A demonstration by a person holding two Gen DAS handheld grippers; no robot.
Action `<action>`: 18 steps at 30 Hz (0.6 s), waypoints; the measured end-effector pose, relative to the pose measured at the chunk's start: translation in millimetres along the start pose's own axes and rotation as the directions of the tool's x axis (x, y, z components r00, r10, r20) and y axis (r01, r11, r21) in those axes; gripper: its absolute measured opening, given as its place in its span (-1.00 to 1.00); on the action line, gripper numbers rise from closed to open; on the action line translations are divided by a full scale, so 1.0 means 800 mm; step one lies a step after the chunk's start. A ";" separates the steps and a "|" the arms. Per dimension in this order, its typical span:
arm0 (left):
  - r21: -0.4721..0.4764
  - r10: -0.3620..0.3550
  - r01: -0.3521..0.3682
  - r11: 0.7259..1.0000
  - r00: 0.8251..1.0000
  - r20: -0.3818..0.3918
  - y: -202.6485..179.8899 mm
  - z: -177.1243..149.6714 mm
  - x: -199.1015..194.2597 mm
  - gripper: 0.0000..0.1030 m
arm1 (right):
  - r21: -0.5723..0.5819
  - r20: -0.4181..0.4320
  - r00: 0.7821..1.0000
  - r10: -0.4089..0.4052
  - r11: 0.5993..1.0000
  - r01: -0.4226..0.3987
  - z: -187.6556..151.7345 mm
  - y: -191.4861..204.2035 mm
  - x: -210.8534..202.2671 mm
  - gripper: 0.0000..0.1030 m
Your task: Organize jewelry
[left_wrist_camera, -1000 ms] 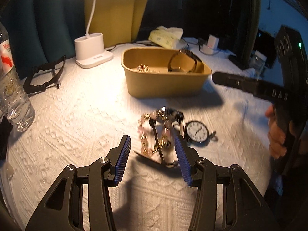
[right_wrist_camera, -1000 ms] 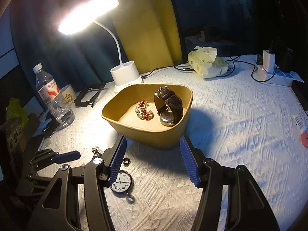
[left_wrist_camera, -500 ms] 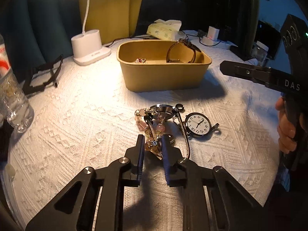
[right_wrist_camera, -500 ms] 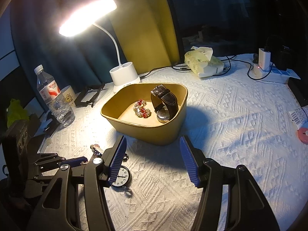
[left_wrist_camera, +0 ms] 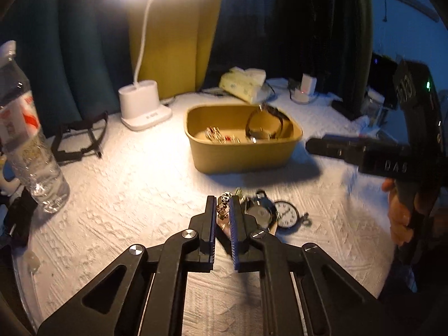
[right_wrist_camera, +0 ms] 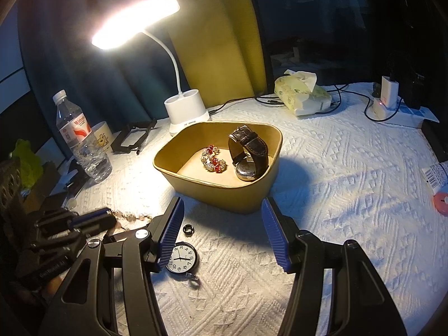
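The left gripper (left_wrist_camera: 223, 210) is pinched nearly closed on a beaded bracelet (left_wrist_camera: 222, 208) on the near side of the tan tray (right_wrist_camera: 252, 198), while the right gripper (right_wrist_camera: 222, 225) hovers wide open just before that tray.

You're working in a home, at a table under a white textured cloth (right_wrist_camera: 350, 168), lit by a white gooseneck desk lamp (right_wrist_camera: 184, 106) with dark teal and mustard curtains (right_wrist_camera: 218, 42) hanging close behind. Around you sit everyday household things: a pack of tissues (right_wrist_camera: 302, 92), a water bottle (right_wrist_camera: 81, 140), a cartoon mug (right_wrist_camera: 102, 137), and a charger (right_wrist_camera: 387, 92) with cables trailing over the cloth.
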State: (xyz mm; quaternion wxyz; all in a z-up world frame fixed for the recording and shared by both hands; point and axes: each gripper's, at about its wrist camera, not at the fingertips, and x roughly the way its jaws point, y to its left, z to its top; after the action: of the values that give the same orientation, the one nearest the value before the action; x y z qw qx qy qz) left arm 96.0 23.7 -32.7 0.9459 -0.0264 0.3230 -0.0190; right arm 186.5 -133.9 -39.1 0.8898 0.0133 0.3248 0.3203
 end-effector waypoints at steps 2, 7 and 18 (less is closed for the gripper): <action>-0.009 0.005 -0.005 1.000 1.000 0.021 0.005 0.003 -0.005 -0.81 | -0.005 -0.001 1.000 0.000 1.000 0.000 0.000 0.002 0.000 0.13; -0.037 0.026 -0.024 0.999 0.997 0.067 0.021 0.008 -0.018 -0.81 | -0.022 -0.015 1.000 0.006 1.000 -0.007 0.000 0.012 0.004 0.13; -0.119 0.072 -0.057 0.991 0.989 0.125 0.063 -0.001 -0.037 -0.81 | -0.076 -0.093 0.994 0.059 0.995 -0.066 -0.015 0.057 0.029 0.13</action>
State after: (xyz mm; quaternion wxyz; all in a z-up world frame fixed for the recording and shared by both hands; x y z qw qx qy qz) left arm 73.4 75.8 -18.4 0.9618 -0.0714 0.2622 0.0322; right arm 167.6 -86.4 -50.8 0.8634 -0.0262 0.3514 0.3609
